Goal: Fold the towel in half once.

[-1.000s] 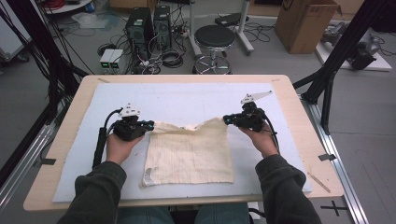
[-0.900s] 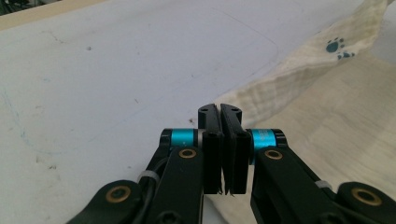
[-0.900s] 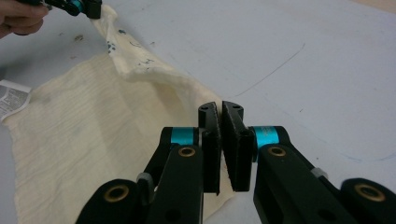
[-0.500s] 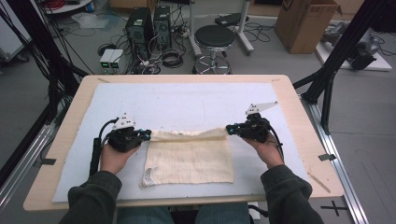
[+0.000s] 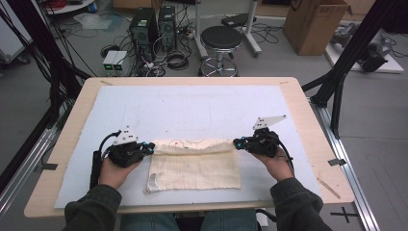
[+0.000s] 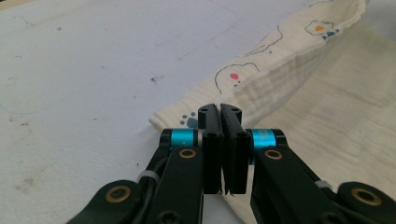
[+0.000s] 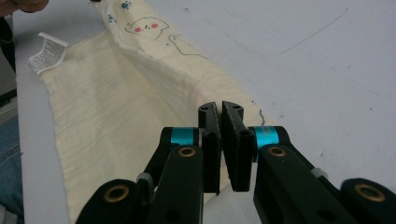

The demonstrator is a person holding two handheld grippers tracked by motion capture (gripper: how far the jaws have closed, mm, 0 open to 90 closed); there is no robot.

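Observation:
A cream cloth [image 5: 192, 168] with small printed drawings lies on the white mat [image 5: 192, 108], near the front edge. Its far edge is lifted and doubled back over the rest, stretched between both grippers. My left gripper [image 5: 151, 147] is shut on the cloth's left corner, and in the left gripper view the gripper [image 6: 219, 109] pinches the fabric [image 6: 303, 88] where a blue paw print sits. My right gripper [image 5: 236, 143] is shut on the right corner; in the right gripper view the gripper [image 7: 219, 106] grips the raised fold [image 7: 154, 74]. A white label [image 7: 46, 51] sticks out at the cloth's far corner.
The mat covers a wooden table [image 5: 312, 120]. Bare mat stretches beyond the cloth to the far edge. Past the table stand a black stool [image 5: 221, 38], computer towers [image 5: 154, 24] with cables, and a cardboard box [image 5: 315, 21]. Black frame poles [image 5: 337, 82] rise at both sides.
Both grippers have moved toward the person, dragging the cloth's far edge back over its near part. The flat cloth beyond the fold has shrunk.

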